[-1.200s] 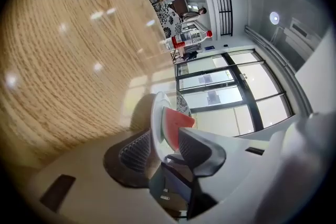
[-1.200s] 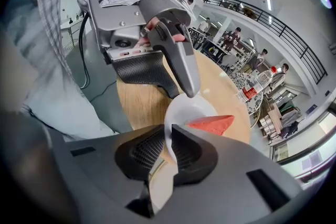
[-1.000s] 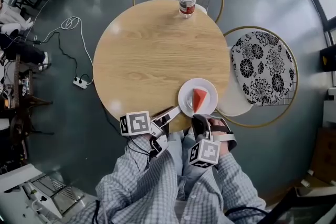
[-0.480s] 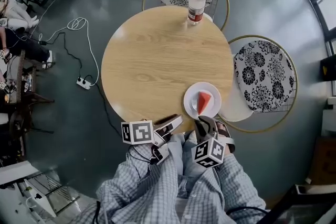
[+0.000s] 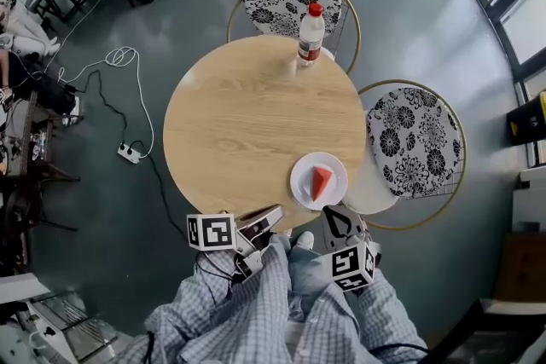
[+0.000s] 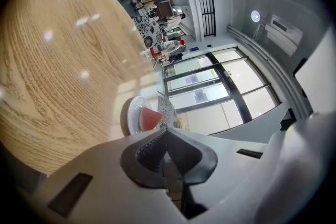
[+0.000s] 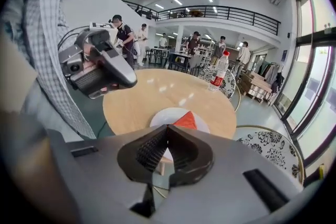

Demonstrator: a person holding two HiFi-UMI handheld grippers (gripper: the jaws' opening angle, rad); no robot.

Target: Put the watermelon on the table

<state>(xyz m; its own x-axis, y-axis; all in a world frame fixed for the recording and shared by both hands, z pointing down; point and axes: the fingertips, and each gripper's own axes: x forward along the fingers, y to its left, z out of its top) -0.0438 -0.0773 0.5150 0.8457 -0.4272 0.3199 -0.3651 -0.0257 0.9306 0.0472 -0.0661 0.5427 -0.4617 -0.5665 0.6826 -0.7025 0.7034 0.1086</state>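
Both grippers have drawn back off the round pale wooden table [image 5: 239, 124] toward the person's lap. The left gripper [image 5: 276, 211] has just been closing its jaws, which now meet on nothing, and the right gripper [image 5: 334, 217] is likewise pressed together and empty. Checked shirt sleeves [image 5: 256, 303] hide the hands. The red triangular watermelon slice [image 5: 321, 182] lies on a small round white plate [image 5: 299, 183] at the table's near edge, just beyond both sets of fingertips and untouched.
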